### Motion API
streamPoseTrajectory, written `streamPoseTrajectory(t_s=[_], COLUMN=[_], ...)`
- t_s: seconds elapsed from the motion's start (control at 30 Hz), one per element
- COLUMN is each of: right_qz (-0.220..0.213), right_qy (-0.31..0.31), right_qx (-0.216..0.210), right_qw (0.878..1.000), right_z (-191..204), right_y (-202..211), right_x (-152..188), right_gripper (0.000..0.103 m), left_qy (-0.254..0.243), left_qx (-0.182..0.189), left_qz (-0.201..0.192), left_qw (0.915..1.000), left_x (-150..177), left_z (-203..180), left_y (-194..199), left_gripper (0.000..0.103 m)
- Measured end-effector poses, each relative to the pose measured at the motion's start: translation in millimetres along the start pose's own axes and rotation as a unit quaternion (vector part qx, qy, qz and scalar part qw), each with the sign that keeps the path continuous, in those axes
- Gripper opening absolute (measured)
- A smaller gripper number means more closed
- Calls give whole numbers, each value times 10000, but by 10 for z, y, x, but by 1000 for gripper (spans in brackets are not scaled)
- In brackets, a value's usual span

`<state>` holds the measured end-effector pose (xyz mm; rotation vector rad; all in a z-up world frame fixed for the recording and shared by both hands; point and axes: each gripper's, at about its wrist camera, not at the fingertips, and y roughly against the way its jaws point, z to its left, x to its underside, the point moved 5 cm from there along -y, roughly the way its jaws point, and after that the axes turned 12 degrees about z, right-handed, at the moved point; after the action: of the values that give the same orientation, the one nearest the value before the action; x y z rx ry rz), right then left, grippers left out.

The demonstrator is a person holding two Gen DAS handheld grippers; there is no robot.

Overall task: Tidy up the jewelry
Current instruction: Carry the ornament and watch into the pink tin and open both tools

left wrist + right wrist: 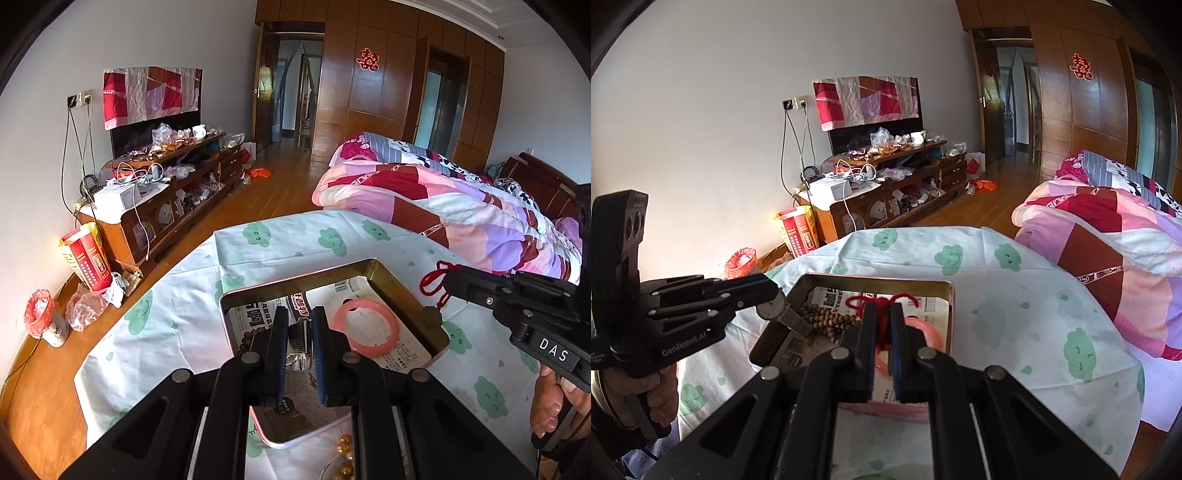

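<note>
A table (1015, 295) draped in a pale cloth (295, 243) printed with green clouds carries 1 open metal tin (402, 288) near its middle; gold beads (345, 441) lie on the cloth just beside the tin's near edge

White cloth (1015, 295) with green smiling clouds covers the worktop. The tin (947, 314) is gold inside, holding a pink bangle (365, 328) and brown wooden beads (827, 321). Red cord (882, 301) hangs between black claws.
</note>
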<state>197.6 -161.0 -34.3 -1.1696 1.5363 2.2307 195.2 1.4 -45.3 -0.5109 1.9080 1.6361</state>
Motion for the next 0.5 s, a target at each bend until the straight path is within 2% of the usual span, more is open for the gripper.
streamPoseTrajectory(t_s=[0.5], right_qz=[138], right_qy=[32], right_qx=[-30], right_qw=[9999], right_z=[27], right_y=[-237], right_x=[-75], right_gripper=[9], left_qy=[21], left_qx=[-35], left_qz=[170], left_qw=[9998], left_x=[30], left_z=[20], left_y=[-179], left_gripper=[12])
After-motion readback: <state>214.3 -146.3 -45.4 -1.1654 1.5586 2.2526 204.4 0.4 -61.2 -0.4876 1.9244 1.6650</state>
